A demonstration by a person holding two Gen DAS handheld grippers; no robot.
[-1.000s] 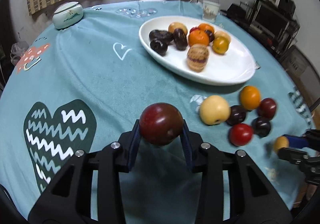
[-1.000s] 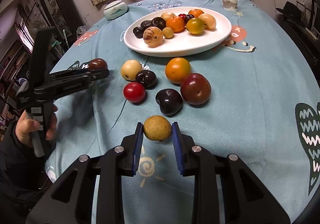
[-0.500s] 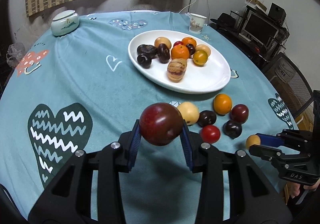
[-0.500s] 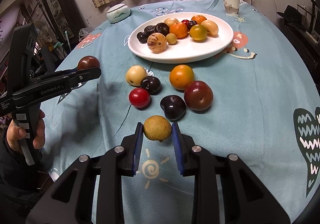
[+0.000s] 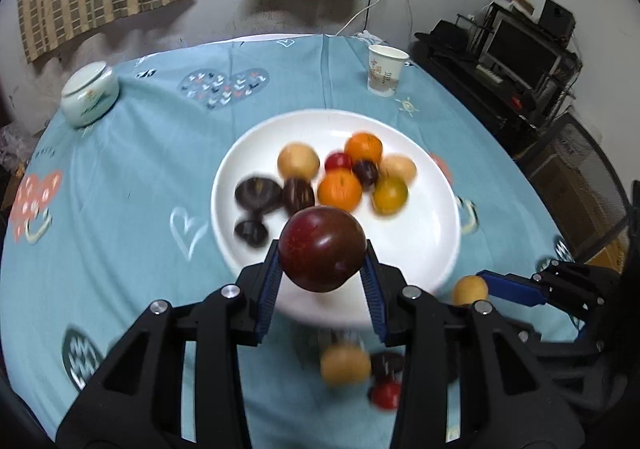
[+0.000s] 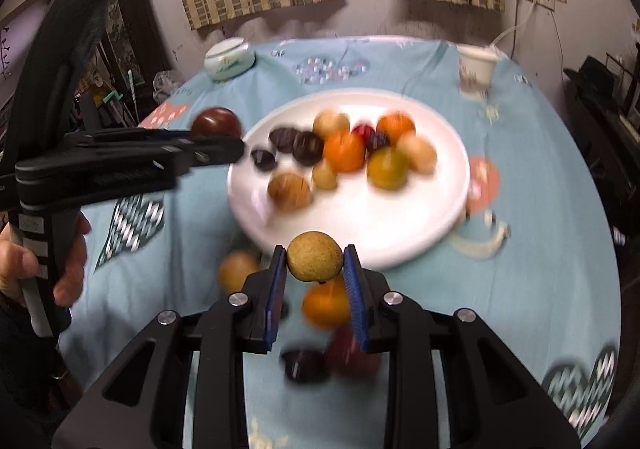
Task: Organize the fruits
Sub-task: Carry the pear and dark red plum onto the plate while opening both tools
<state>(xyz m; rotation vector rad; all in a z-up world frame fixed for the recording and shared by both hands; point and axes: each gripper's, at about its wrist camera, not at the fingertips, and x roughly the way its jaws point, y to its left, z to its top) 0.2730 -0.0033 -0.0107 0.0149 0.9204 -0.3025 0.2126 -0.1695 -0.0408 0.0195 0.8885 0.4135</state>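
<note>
My left gripper (image 5: pixel 322 249) is shut on a dark red plum (image 5: pixel 322 249), held in the air over the near rim of the white plate (image 5: pixel 424 245). My right gripper (image 6: pixel 315 257) is shut on a small yellow-brown fruit (image 6: pixel 315 256), raised just short of the plate's (image 6: pixel 360 217) near edge. In the right wrist view the left gripper (image 6: pixel 224 147) comes in from the left with the plum (image 6: pixel 216 121) by the plate's left rim. The plate carries several fruits: oranges, dark plums, pale yellow ones. The right gripper's yellow fruit (image 5: pixel 470 290) also shows in the left wrist view.
Loose fruits lie on the blue cloth below the grippers: a pale yellow one (image 5: pixel 346 364), a small red one (image 5: pixel 386 395), an orange (image 6: pixel 326 303), dark plums (image 6: pixel 306 365). A paper cup (image 5: pixel 386 69) and a lidded ceramic jar (image 5: pixel 90 95) stand at the back. A hand (image 6: pixel 60 261) holds the left gripper.
Both grippers rose and moved forward toward the plate, each keeping its fruit. The loose fruits have slipped below the fingers in both views.
</note>
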